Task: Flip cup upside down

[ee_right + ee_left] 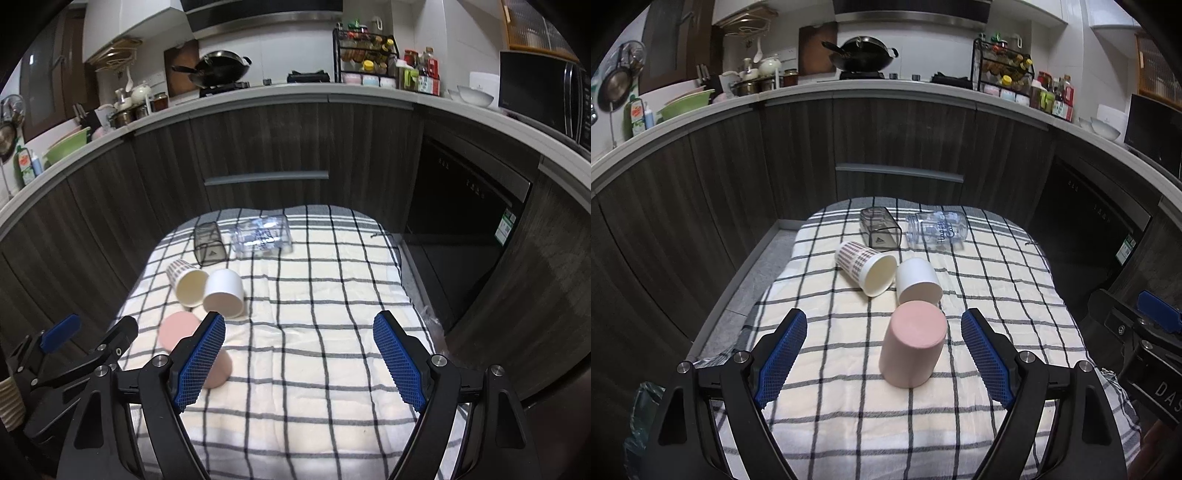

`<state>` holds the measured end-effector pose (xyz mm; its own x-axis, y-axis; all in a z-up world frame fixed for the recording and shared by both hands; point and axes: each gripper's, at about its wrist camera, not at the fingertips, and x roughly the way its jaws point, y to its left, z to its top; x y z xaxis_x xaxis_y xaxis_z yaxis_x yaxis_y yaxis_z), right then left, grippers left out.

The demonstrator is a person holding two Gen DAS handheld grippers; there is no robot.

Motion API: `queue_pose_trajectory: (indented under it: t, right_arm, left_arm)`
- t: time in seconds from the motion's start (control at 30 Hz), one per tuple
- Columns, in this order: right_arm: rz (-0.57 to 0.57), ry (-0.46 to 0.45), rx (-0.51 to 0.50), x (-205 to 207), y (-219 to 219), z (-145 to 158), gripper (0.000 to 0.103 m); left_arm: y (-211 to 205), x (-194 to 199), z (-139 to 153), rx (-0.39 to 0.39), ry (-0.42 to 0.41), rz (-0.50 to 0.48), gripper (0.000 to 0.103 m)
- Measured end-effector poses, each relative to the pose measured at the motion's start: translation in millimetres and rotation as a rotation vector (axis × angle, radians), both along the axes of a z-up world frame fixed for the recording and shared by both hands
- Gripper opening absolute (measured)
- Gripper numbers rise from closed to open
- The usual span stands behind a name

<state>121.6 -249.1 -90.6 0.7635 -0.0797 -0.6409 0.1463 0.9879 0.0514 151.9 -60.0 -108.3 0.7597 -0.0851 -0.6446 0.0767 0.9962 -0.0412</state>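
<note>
Five vessels sit on the checked cloth [997, 295] in front of me, counted left to right: one striped paper cup [864, 266] on its side with its mouth toward me, one smoky grey tumbler [880, 230] lying down behind it, one white cup [918, 282] standing base-up, one pink cup [913, 343] also base-up, and one clear bottle [937, 229] with dark lettering lying on its side at the far right of the group. The striped cup's rim touches the white cup, and the white cup stands just behind the pink one — the two look to be touching, or nearly so.

My left gripper [884, 360] is spread wide and holds nothing; the pink cup stands between its blue pads [785, 360], closer to the right pad and apart from both. Nothing lies between the fingers and that cup.

My right gripper [299, 363] is likewise wide open and empty, hovering over bare cloth to the right of the cups. From its camera the pink cup [177, 328] shows partly hidden behind my left finger (only its flat base and a bit of its wall are visible), with the left gripper's body at the frame's left edge.
</note>
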Motion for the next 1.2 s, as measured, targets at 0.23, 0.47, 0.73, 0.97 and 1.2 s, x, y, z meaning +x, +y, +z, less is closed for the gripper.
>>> queue_pose_trajectory:
  t: [0.23, 0.47, 0.73, 0.97, 1.2]
  right_arm:
    - [0.026, -0.055, -0.019, -27, 20, 18, 0.085]
    - [0.019, -0.105, -0.040, -53, 32, 39, 0.087]
    - [0.022, -0.134, -0.038, -73, 38, 57, 0.088]
    - [0.029, -0.154, -0.039, -90, 44, 69, 0.088]
    - [0.031, -0.176, -0.047, -100, 50, 78, 0.089]
  left_arm:
    - [18, -28, 19, -0.029, -0.034, 0.016, 0.087]
    - [27, -53, 38, -0.032, -0.066, 0.018, 0.087]
    - [41, -74, 55, -0.044, -0.069, 0.038, 0.088]
    - [49, -94, 69, -0.043, -0.098, 0.044, 0.089]
    - [54, -106, 78, -0.038, -0.124, 0.052, 0.089]
